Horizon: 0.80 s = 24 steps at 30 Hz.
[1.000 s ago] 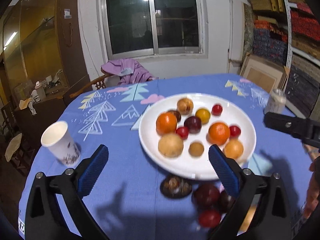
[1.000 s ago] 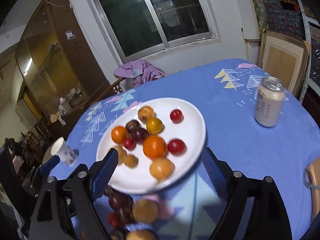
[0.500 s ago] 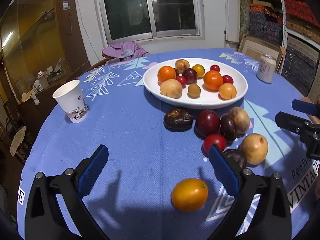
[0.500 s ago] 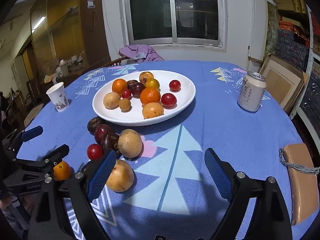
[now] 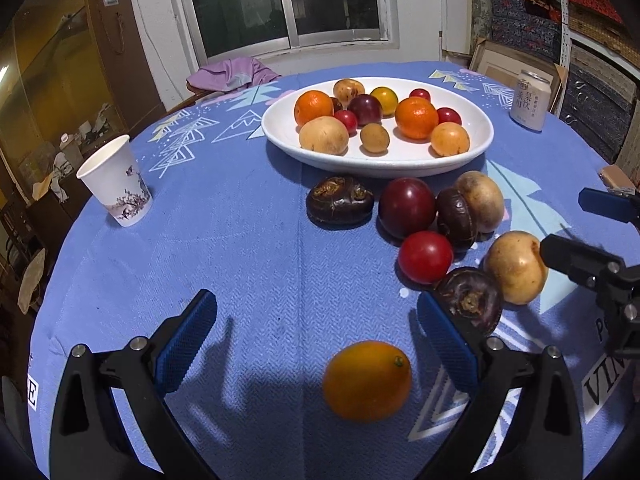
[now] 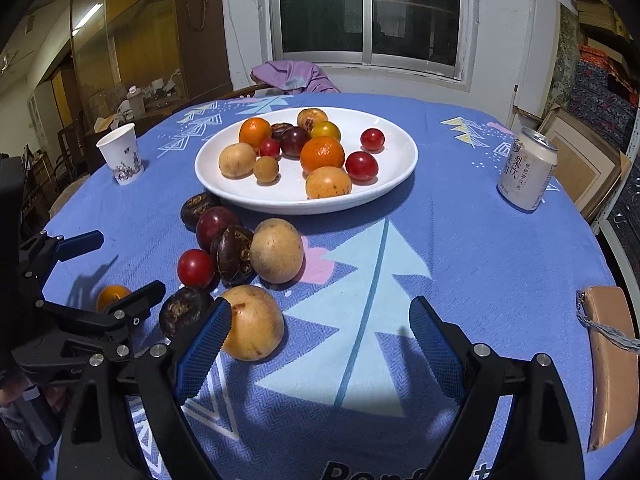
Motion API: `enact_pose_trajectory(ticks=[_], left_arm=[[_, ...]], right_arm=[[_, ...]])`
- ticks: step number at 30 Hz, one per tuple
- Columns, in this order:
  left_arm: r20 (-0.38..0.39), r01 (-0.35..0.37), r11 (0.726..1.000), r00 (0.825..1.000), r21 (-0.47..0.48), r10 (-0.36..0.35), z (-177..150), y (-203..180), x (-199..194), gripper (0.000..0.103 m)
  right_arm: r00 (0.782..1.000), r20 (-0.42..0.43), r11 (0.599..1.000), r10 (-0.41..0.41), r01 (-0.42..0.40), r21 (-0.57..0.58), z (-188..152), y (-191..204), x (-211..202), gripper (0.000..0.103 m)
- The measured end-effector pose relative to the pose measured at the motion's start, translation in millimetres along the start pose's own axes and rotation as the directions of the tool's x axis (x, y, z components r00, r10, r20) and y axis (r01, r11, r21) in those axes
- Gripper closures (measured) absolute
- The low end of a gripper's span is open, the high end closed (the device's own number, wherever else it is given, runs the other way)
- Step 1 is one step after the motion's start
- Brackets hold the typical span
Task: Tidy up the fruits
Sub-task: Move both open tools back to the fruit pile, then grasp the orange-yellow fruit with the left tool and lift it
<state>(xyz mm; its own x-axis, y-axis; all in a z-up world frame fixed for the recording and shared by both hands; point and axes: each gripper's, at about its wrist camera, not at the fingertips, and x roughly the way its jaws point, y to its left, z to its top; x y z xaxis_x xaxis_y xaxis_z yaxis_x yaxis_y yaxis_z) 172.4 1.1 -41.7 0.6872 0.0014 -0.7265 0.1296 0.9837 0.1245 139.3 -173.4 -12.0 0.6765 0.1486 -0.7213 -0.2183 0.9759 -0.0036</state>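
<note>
A white plate [image 5: 476,148] [image 6: 400,184] holds several fruits on the blue tablecloth. Loose fruits lie in front of it: a dark wrinkled fruit [image 5: 340,202], a purple plum [image 5: 407,207], a red tomato [image 5: 425,257], a tan round fruit [image 5: 515,267] [image 6: 250,322] and an orange fruit [image 5: 367,380] [image 6: 112,296]. My left gripper [image 5: 320,344] is open and empty, low over the cloth, with the orange fruit between its fingers. My right gripper [image 6: 316,350] is open and empty; its left finger [image 6: 204,344] is beside the tan fruit.
A paper cup [image 5: 116,186] [image 6: 121,155] stands at the left. A drink can [image 5: 530,101] [image 6: 526,168] stands at the right. A brown strap-like object [image 6: 610,364] lies at the table's right edge. A chair with purple cloth [image 5: 232,74] is behind the table.
Both grippers pulled back from above the plate and dropped low toward the near table edge. The loose fruits now fill the foreground. Both stayed open.
</note>
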Motion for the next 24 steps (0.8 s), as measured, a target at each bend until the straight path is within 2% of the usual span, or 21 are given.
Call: enact_pose_trajectory(ticks=[9,10,11,13,16,18,20,22,24], left_arm=[[-0.021,0.014,1.000,1.000,-0.001,-0.014,0.7,0.4,4.0,0.006],[-0.018,0.015,1.000,1.000,0.004,-0.015,0.7,-0.5,3.4,0.009],[-0.016,0.017,1.000,1.000,0.009,-0.017,0.9,-1.4,3.3,0.019],[-0.025,0.029,0.999,0.999,0.018,-0.028,0.8,-3.0,4.6,0.031],[-0.044,0.056,0.998,0.998,0.015,-0.055,0.2,-2.8,7.8,0.042],[-0.048,0.067,0.998,0.997,0.011,-0.067,0.1,-2.5,8.8,0.045],[-0.050,0.084,0.996,0.995,0.011,-0.083,0.0,-3.1,8.9,0.055],[-0.050,0.095,0.995,0.994,0.012,-0.095,-0.1,-4.3,8.5,0.060],[-0.040,0.109,0.994,0.993,0.006,-0.109,0.4,-3.2,6.2,0.074]], right_arm=[[1.000,-0.010,1.000,0.011,-0.011,0.007,-1.2,-0.8,2.1,0.011],[1.000,-0.011,1.000,0.014,-0.014,0.007,-1.4,-0.7,2.3,0.011],[1.000,-0.011,1.000,0.015,-0.015,0.007,-1.3,-0.3,2.1,0.011],[1.000,-0.014,1.000,0.022,-0.022,0.005,-1.7,0.6,2.4,0.011],[0.999,-0.029,0.999,0.043,-0.042,0.009,-2.3,1.3,4.7,0.011],[0.998,-0.037,0.998,0.056,-0.055,0.017,-2.5,0.7,5.4,0.011],[0.997,-0.042,0.998,0.065,-0.064,0.029,-2.2,-1.3,5.6,0.011],[0.996,-0.043,0.995,0.084,-0.081,0.052,-1.1,-4.8,5.3,0.011],[0.993,-0.045,0.991,0.110,-0.106,0.082,0.1,-9.2,4.3,0.011]])
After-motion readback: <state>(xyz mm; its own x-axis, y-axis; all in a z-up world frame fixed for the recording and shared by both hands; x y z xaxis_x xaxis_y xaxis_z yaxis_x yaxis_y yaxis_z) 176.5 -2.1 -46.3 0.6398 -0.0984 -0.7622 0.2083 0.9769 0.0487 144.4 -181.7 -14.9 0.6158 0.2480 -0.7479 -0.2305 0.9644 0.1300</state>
